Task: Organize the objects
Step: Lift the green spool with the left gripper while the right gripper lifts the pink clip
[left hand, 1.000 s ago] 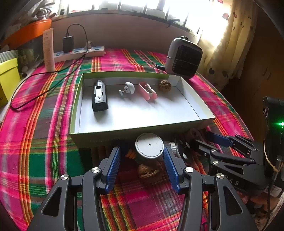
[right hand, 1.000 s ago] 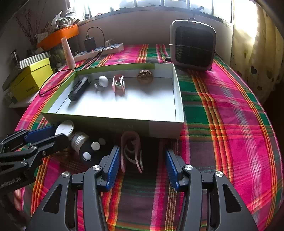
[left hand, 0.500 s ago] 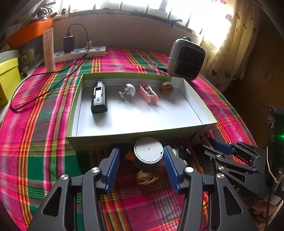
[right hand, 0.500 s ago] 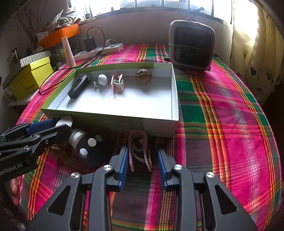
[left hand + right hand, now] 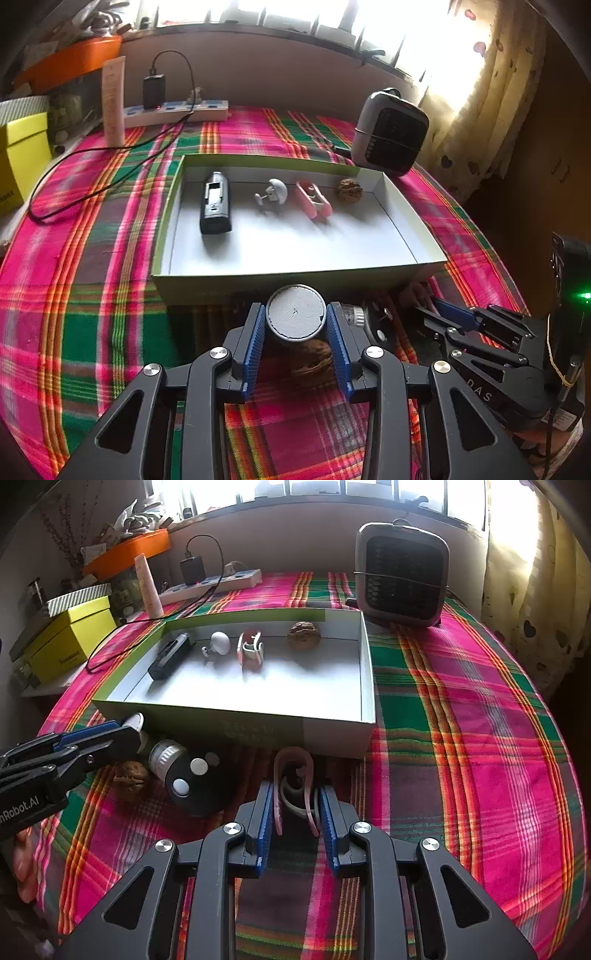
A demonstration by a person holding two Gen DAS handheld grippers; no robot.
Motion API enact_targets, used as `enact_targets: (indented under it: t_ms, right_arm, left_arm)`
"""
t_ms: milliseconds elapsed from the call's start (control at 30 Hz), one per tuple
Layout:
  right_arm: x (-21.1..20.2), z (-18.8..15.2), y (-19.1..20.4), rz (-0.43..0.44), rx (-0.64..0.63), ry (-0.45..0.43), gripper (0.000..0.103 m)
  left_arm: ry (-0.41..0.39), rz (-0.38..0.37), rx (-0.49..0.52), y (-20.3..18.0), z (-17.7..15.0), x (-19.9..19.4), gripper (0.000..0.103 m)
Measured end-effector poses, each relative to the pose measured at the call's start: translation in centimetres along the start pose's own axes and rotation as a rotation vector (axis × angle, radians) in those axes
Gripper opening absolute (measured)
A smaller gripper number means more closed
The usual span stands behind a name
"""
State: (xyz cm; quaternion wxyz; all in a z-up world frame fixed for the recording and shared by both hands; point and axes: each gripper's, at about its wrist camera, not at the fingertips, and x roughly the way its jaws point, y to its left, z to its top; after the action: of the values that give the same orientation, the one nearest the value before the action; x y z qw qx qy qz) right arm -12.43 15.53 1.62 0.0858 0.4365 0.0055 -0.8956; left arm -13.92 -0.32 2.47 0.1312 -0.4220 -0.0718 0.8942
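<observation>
My left gripper (image 5: 295, 325) is shut on a grey round-capped jar (image 5: 295, 314), just in front of the shallow white box (image 5: 295, 280). A walnut (image 5: 312, 360) lies under it. My right gripper (image 5: 297, 805) is shut on a pink clip (image 5: 293, 771) on the cloth before the box (image 5: 332, 734). The box holds a black device (image 5: 216, 206), a white knob (image 5: 273, 192), a pink clip (image 5: 312, 197) and a walnut (image 5: 349, 190). A black cylinder with white dots (image 5: 188, 779) lies between the grippers.
A small grey fan heater (image 5: 400, 579) stands behind the box at the right. A power strip with a charger (image 5: 173, 109), its cable and a cream tube (image 5: 112, 103) are at the back left. A yellow box (image 5: 62, 638) sits off the table's left edge.
Both grippers have closed: the left one onto the grey jar, the right one onto the pink clip. Both views have pulled back slightly from the box.
</observation>
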Motion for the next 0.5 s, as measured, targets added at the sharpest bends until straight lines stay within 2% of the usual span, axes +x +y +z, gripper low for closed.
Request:
enact_targets:
  t_ms: [267,500]
  right_arm:
    - [-0.4,-0.2,0.3,0.011,-0.009,-0.010,0.025]
    - [-0.7,-0.3,0.5,0.016,-0.014,-0.014,0.025]
  left_arm:
    - [-0.011,-0.009,-0.025,1.2,-0.7,-1.3,0.032]
    - [-0.020,-0.049,-0.070,2.4,-1.2,-1.9,0.032]
